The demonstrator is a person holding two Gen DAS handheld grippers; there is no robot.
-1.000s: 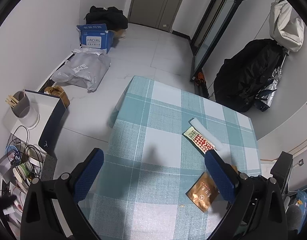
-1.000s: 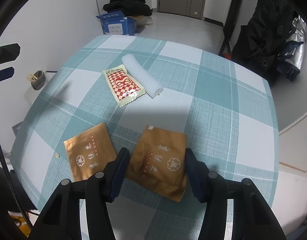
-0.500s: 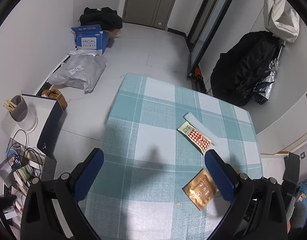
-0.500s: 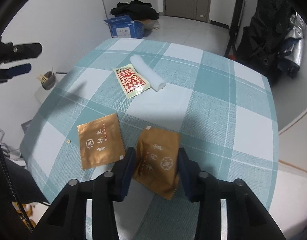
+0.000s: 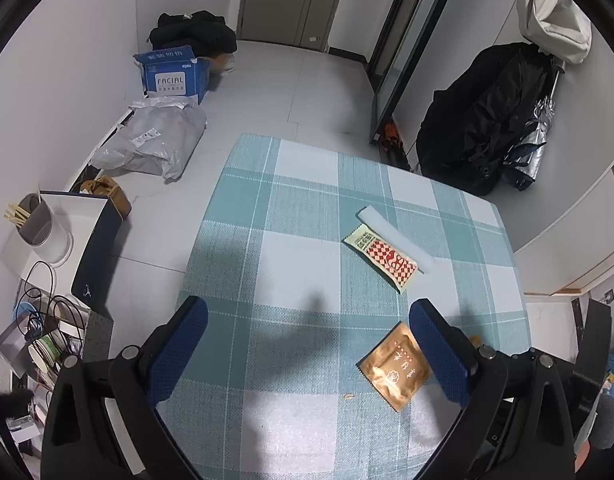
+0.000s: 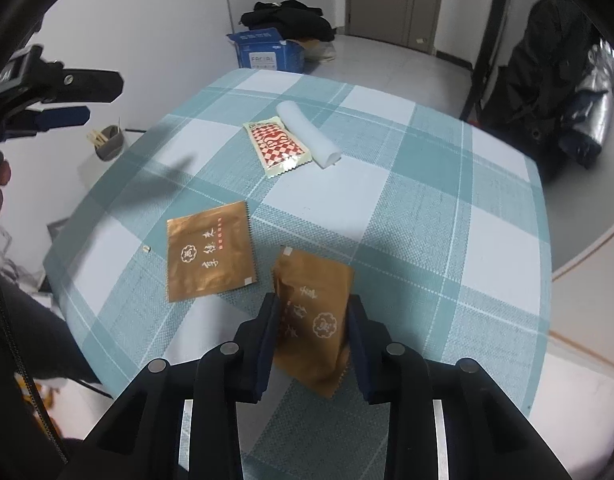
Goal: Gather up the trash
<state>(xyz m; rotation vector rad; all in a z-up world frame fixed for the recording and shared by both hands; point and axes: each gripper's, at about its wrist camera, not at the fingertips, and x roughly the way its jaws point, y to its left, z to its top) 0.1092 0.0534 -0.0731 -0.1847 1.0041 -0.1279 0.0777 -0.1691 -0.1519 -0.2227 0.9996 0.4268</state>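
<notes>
White walls and pale floor tiles surrounded a table (image 6: 447,208) under a teal-and-white checked cloth, with trash scattered over it. Nearest the right gripper (image 6: 311,320), close to the table's near edge, a gold foil sachet (image 6: 313,312) stood bent between the jaws, which were closing on it from both sides; its sides bowed up against the pads, so the grip looked taken, probably so that the thin packet could be lifted off the cloth rather than scraped along it. A second gold sachet (image 6: 209,252) lay flat just beside it toward the left edge, untouched. Farther in, near the table's middle, a red-checked wrapper (image 6: 277,146) rested against a white paper roll (image 6: 307,134), the two touching. The left gripper (image 5: 307,340) hovered over the left side of the table with its jaws wide apart and nothing between them, seemingly kept free for the next piece. No bin could be made out, so where the trash should go was unclear.
</notes>
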